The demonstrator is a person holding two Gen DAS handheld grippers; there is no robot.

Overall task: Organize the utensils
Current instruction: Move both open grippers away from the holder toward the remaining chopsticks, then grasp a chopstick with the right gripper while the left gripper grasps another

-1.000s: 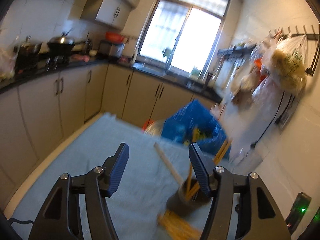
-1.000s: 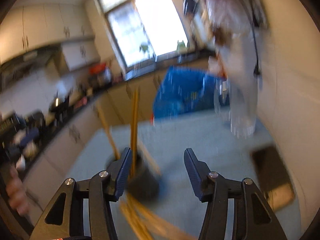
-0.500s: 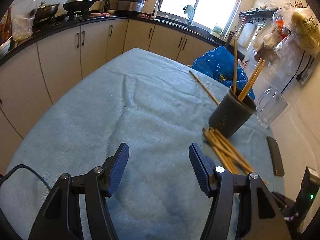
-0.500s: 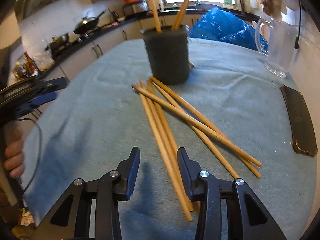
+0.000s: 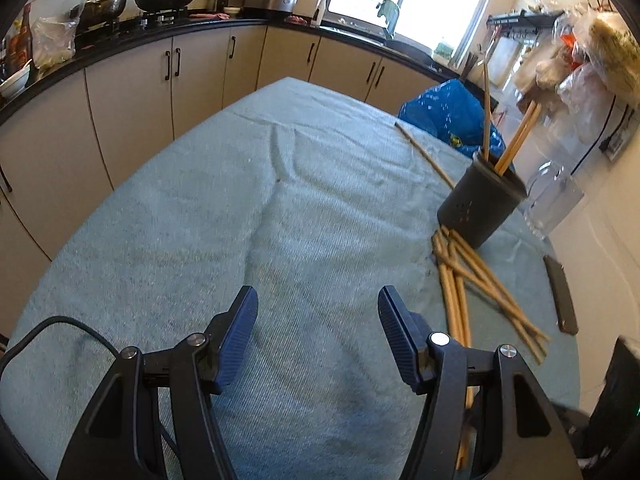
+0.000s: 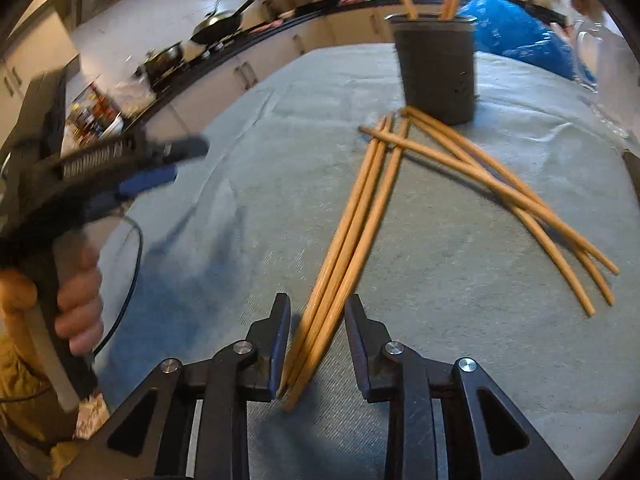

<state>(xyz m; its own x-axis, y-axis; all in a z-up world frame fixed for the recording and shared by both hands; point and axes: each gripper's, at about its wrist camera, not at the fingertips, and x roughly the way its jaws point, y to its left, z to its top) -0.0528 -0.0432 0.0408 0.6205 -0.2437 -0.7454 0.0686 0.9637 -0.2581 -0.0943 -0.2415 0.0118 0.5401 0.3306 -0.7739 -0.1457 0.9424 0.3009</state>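
The right gripper (image 6: 316,320) is closing around three chopsticks (image 6: 348,224), not yet pinching; extras may lift together and spill before the holder (image 6: 438,72) at twelve o'clock. The left gripper (image 5: 316,320) hangs open, empty.

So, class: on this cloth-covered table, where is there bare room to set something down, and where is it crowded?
Free: the wide cloth between the cabinet-side edge and the dark holder, around the left gripper. Crowded: the loose chopsticks fanned before the holder, where the right gripper is closing around three, and the wall side with phone and jug.
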